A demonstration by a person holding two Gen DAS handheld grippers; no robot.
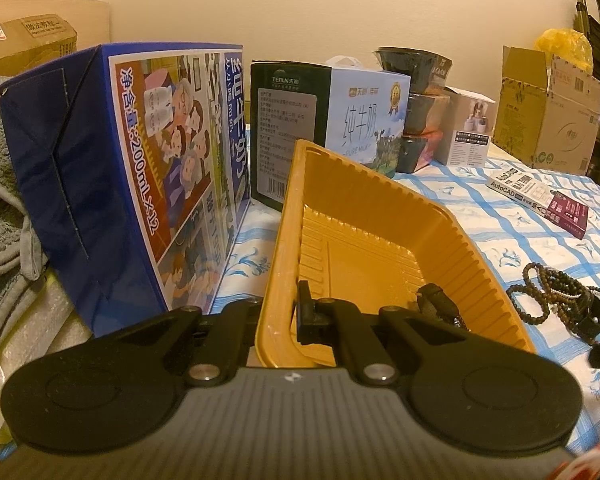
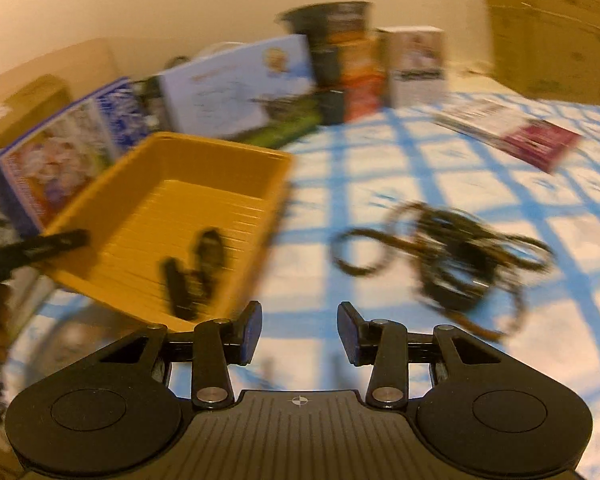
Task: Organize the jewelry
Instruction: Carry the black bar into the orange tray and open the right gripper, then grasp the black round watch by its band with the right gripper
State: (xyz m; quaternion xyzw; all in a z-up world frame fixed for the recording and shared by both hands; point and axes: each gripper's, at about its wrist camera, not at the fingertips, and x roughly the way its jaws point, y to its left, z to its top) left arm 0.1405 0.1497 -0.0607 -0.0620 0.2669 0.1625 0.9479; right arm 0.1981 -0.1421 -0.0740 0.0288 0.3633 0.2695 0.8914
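A yellow plastic tray (image 1: 364,208) stands on the blue-checked cloth. My left gripper (image 1: 280,306) is shut on its near wall, one finger inside and one outside. A dark piece of jewelry (image 1: 436,300) lies in the tray's near corner; in the blurred right wrist view it is the dark jewelry (image 2: 196,268) inside the tray (image 2: 204,148). A tangle of dark bead bracelets (image 1: 556,292) lies on the cloth right of the tray. My right gripper (image 2: 299,322) is open and empty, low over the cloth, with the bracelets (image 2: 448,264) ahead to its right.
A blue milk carton box (image 1: 132,184) stands close against the tray's left side, and a white milk box (image 1: 340,120) behind it. Stacked bowls (image 1: 416,108), small boxes and a cardboard box (image 1: 548,116) line the back. A book (image 1: 540,200) lies far right. Towels (image 1: 4,208) sit at the left.
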